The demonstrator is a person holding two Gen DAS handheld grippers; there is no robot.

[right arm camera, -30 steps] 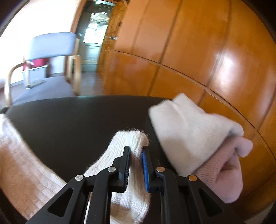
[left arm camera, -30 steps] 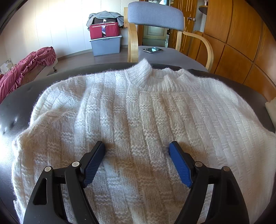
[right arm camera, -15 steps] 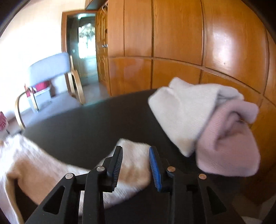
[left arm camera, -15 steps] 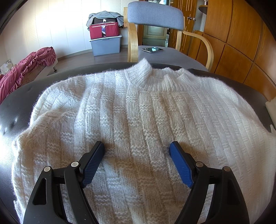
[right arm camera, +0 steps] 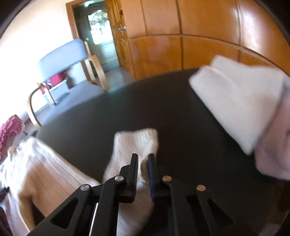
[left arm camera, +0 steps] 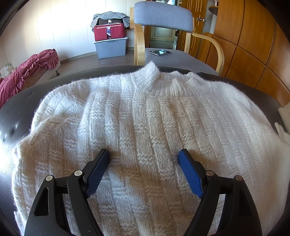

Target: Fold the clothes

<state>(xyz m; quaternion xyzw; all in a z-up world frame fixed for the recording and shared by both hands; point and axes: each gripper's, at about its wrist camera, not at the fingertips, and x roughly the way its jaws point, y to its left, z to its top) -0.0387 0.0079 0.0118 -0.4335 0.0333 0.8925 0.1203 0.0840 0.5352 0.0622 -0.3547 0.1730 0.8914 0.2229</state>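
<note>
Writing: none legible on any item in either view.
Surface: dark, smooth, slightly padded black desk [left arm camera: 16,112]; it reads as leather-like, with small dimples at its left side.
Room: orange-brown wooden panelled wall [left arm camera: 253,41] to the right; pale wall to the left; a doorway behind the chair.
Task item: cream-white chunky knit sweater [left arm camera: 145,118] lies flat on the desk, collar at the far edge, body spread wide across most of the top.
Sleeve: the sweater's cuffed sleeve [right arm camera: 137,143] stretches out over the bare dark surface in the right wrist view.
Left gripper [left arm camera: 144,158]: jaws released and wide apart, tips resting on or just above the sweater's lower body; no knit pinched between them.
Right gripper [right arm camera: 143,159]: jaws clenched on the sleeve, knit caught between the pads just short of the cuff; picture blurred.
Nearby on desk: folded white garment [right arm camera: 235,105] lying on a folded pale pink one [right arm camera: 271,145], at the right near the panelling, apart from the sleeve.
Beyond desk: grey-cushioned bentwood armchair [left arm camera: 163,16] with a dark phone [left arm camera: 160,52] on its seat.
Floor: grey plastic storage bin [left arm camera: 110,47] with a red bag [left arm camera: 109,32] on top; crumpled dark-red ruffled fabric [left arm camera: 27,70] at far left.
</note>
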